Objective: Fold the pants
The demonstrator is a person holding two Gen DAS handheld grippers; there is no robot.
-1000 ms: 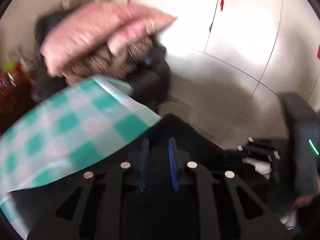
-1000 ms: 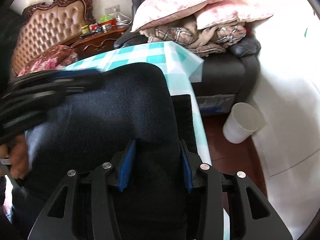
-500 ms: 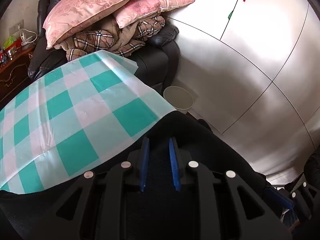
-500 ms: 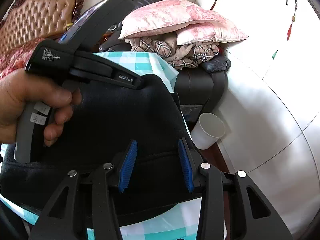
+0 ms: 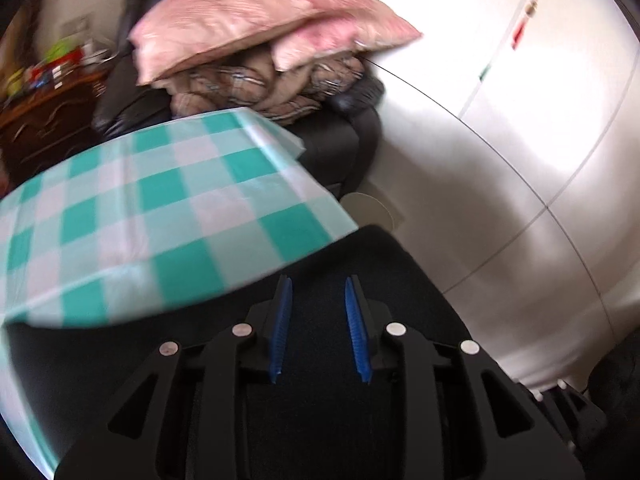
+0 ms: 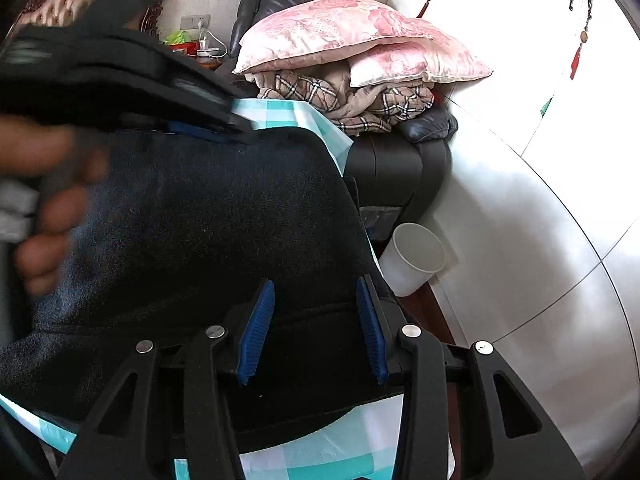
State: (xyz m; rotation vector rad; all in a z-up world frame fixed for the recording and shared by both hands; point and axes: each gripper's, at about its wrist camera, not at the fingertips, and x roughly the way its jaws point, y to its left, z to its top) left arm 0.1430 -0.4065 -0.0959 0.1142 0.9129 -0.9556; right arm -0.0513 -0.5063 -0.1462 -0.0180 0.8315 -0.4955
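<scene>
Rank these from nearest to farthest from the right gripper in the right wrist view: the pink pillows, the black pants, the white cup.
1. black pants: directly under and between the fingers of the right gripper, on the checked tablecloth.
2. white cup: on the floor to the right, past the table edge.
3. pink pillows: piled on the dark armchair behind the table.

White wardrobe doors (image 6: 540, 208), dark leather armchair (image 6: 400, 168), pink pillows (image 6: 352, 40)
</scene>
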